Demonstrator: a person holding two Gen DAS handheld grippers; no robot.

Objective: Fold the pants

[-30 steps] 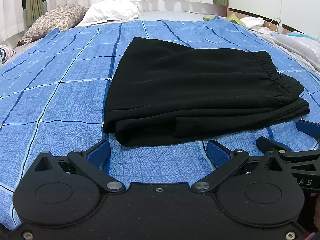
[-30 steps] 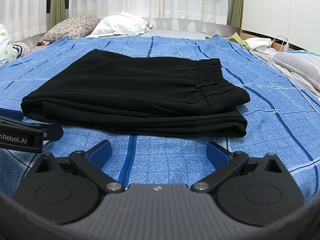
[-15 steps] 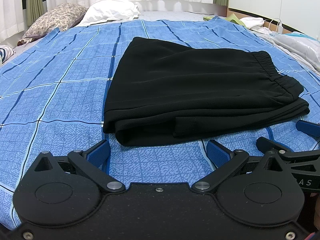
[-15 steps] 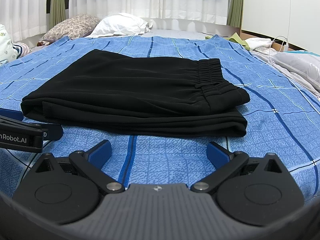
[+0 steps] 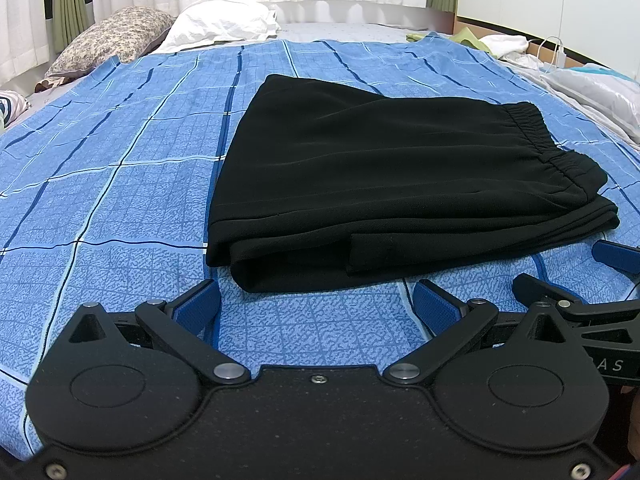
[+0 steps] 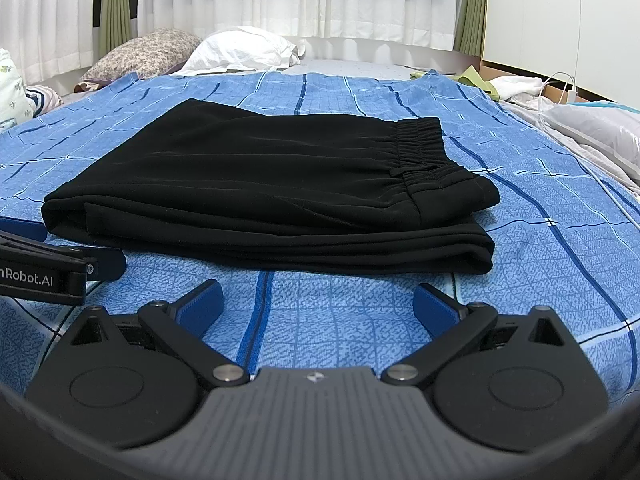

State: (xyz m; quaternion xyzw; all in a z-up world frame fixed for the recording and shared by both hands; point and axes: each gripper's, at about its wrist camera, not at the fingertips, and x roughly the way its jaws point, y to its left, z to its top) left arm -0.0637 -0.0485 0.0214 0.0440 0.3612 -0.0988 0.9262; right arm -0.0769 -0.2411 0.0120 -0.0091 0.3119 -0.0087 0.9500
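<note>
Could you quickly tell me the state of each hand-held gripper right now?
Left hand-held gripper: open, holding nothing.
Right hand-held gripper: open, holding nothing.

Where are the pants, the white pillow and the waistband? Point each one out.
pants (image 5: 360,168): left wrist view, on the flat top layer.
white pillow (image 6: 244,52): right wrist view, on its middle.
waistband (image 6: 420,140): right wrist view, on the gathered elastic.

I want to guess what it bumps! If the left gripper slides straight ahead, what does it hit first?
Probably the near folded edge of the black pants. The open left gripper faces them over bare blue bedspread, though depth is unclear.
</note>
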